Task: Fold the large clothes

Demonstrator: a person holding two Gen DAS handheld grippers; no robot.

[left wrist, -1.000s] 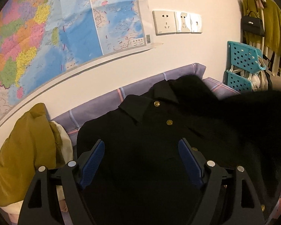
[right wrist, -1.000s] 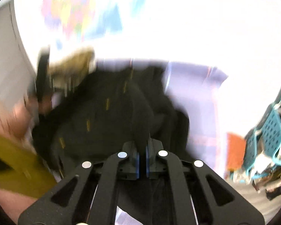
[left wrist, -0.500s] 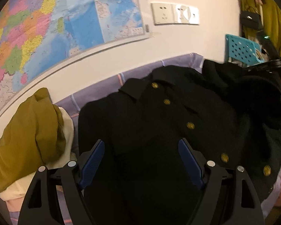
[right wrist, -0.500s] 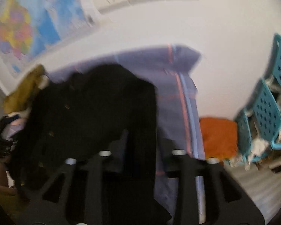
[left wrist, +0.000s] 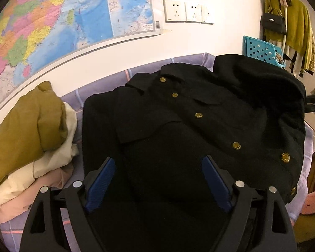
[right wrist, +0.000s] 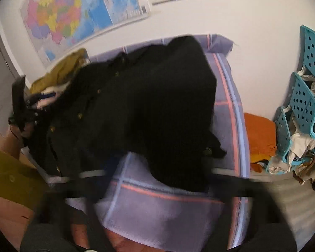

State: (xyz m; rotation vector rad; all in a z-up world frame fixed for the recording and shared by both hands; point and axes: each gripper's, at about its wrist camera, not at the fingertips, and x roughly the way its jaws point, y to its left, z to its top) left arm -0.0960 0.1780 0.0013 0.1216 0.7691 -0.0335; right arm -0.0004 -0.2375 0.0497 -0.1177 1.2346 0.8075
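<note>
Black coat (buttoned) overhangs bed edge between parted left claw fingers.

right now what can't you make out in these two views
- Right gripper: right wrist view, motion blur smears its jaws, though they look spread.
- Black jacket: left wrist view, its hem is hidden behind the left gripper and cut by the bottom edge.
- Map: left wrist view, lettering too small; upper part cut by the frame edge.
</note>
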